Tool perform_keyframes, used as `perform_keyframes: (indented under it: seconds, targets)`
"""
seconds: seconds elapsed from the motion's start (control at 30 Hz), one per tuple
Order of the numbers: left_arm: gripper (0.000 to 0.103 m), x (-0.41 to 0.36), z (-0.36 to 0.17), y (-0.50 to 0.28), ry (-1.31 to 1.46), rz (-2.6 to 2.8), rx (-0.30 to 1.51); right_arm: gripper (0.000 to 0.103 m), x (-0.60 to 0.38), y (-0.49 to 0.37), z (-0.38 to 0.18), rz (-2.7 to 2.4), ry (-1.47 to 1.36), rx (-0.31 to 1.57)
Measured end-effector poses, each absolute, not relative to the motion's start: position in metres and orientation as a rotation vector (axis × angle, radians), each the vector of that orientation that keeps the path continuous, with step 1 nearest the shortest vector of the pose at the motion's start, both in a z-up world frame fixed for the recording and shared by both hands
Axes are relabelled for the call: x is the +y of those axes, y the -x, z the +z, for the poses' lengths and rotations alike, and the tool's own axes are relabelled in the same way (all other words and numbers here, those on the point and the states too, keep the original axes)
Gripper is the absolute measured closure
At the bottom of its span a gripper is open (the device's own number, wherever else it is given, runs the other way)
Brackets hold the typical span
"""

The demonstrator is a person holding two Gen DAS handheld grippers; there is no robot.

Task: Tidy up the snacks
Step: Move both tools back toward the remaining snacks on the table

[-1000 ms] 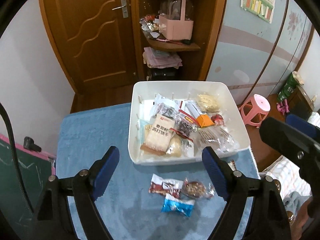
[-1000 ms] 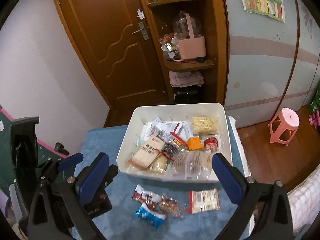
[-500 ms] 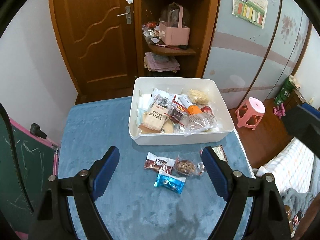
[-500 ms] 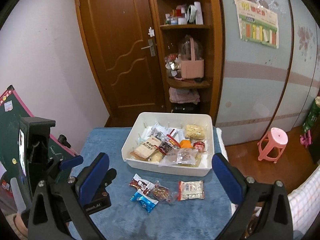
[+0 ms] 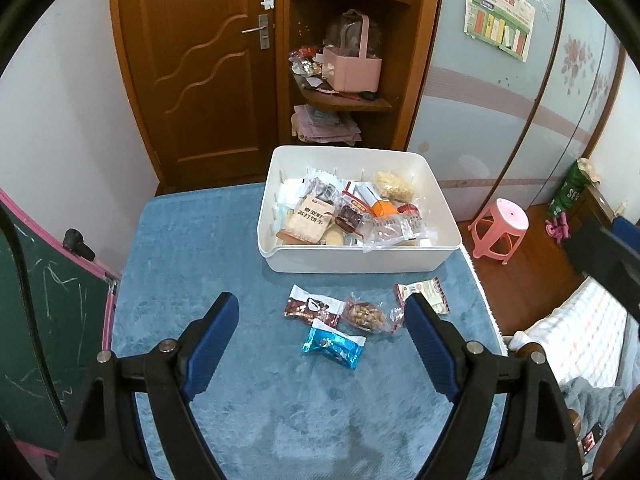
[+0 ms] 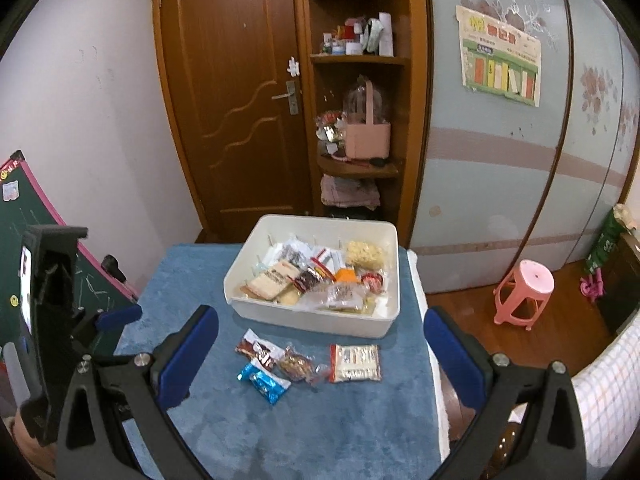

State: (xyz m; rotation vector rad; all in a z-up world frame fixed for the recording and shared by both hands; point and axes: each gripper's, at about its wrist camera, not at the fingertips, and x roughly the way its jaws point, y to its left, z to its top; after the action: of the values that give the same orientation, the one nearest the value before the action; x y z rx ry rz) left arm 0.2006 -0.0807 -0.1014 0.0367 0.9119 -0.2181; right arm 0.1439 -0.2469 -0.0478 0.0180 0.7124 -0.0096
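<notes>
A white bin (image 5: 352,266) (image 6: 320,322) full of snack packs stands at the far side of a blue-covered table (image 5: 200,248). Loose snacks lie in front of it: a maroon pack (image 5: 314,308) (image 6: 256,350), a blue pack (image 5: 332,344) (image 6: 264,382), a clear nut pack (image 5: 366,316) (image 6: 298,366) and a red-and-white pack (image 5: 424,290) (image 6: 354,362). My left gripper (image 5: 322,350) is open and empty, high above the near table. My right gripper (image 6: 320,356) is open and empty, also held back above the table.
A green chalkboard (image 5: 36,320) leans at the table's left edge. A pink stool (image 5: 500,228) stands on the floor to the right. A wooden door (image 6: 236,92) and corner shelves with a pink basket (image 5: 352,68) are behind the table.
Both grippers have pulled back and up from the bin, so the table and snacks look smaller and farther. Both stay open and empty. The snacks have not moved.
</notes>
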Motion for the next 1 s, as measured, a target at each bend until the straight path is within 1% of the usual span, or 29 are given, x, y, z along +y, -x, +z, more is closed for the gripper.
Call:
perform_keyframes:
  seconds: [0.3, 0.63, 1.0]
  targets:
    - [0.019, -0.09, -0.126, -0.199, -0.059, -0.221, 0.951, 0.0, -0.258, -0.14, -0.082, -0.043, -0.006, 0.76]
    - [0.019, -0.097, -0.157, -0.211, -0.079, -0.212, 0.999, 0.0, -0.277, -0.155, -0.137, -0.038, -0.086, 0.905]
    - [0.019, -0.107, -0.208, -0.233, -0.101, -0.21, 1.102, 0.0, -0.309, -0.171, -0.202, -0.078, -0.166, 1.067]
